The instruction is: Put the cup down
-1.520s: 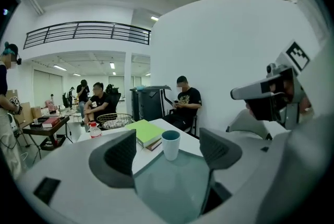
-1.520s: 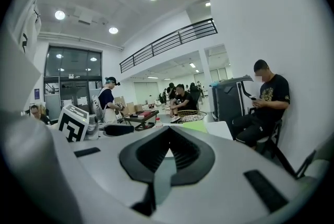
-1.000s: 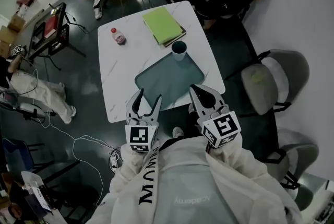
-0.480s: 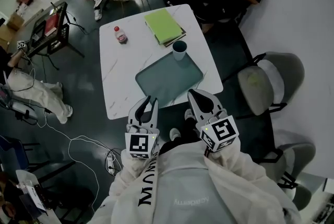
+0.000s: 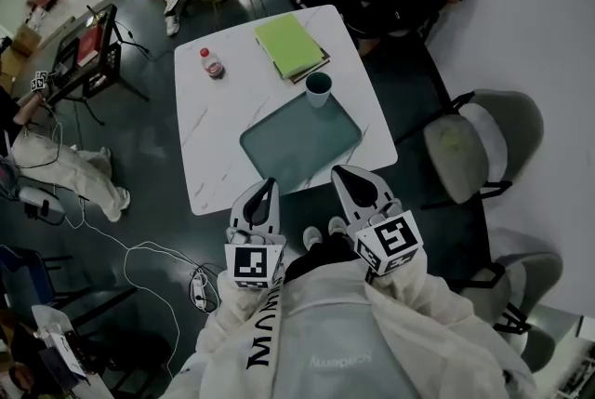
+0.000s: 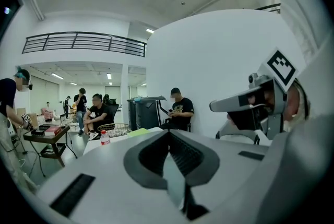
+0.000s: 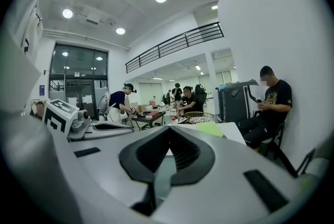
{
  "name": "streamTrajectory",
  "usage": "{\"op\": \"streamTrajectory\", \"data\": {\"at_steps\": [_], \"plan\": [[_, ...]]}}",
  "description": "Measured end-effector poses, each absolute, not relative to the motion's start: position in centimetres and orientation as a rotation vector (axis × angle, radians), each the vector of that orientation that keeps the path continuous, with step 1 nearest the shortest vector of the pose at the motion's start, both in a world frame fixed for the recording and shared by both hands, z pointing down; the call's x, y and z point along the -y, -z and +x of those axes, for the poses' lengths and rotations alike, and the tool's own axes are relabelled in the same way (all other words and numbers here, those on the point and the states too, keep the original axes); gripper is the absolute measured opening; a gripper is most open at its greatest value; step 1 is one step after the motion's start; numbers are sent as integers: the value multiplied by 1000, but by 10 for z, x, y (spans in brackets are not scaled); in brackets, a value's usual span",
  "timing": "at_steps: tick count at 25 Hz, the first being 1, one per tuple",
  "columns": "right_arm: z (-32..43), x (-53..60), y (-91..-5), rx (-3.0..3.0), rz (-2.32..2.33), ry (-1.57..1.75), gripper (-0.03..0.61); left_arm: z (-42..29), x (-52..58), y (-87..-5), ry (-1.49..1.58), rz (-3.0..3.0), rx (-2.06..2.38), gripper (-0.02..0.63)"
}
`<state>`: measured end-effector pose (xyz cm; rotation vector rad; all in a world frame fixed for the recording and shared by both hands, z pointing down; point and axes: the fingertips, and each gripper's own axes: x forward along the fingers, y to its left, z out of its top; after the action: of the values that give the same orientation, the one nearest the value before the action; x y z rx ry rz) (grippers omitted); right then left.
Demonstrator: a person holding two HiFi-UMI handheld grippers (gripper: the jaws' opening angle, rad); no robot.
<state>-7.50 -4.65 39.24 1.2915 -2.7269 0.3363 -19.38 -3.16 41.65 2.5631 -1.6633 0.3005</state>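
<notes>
1. Now that the left gripper (image 5: 270, 186) has just clamped its jaws together, both tools are empty. They were spread wide a second ago, and nothing sits between them now.
2. Same for the right gripper (image 5: 340, 174): jaws pressed together on nothing, unchanged from a second ago.
3. Both have backed off. The tips were over the near edge of the teal tray (image 5: 279, 155); now they sit at the near edge of the white table (image 5: 209, 137), well apart from the cup (image 5: 319, 88).
4. The cup hasn't shifted. It stands upright at the tray's far right corner, just beside the green notebook (image 5: 289, 44). Can't tell whether its base is on the tray lip or the tabletop.
5. My read: the put-down looks done, and all that's left is to stay clear.
6. Pose: both grippers are held close to the torso, side by side. They point forward at the table and slightly down, marker cubes facing up.
7. The bottle (image 5: 212, 63) stands on the far left of the table, away from everything.
</notes>
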Motion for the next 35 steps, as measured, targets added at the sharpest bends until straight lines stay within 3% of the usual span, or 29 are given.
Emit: {"op": "streamTrajectory", "data": {"at_steps": [35], "plan": [[-18, 87, -400, 2773, 1180, -296, 6, -133, 67, -413, -431, 2452, 1792, 11]]}}
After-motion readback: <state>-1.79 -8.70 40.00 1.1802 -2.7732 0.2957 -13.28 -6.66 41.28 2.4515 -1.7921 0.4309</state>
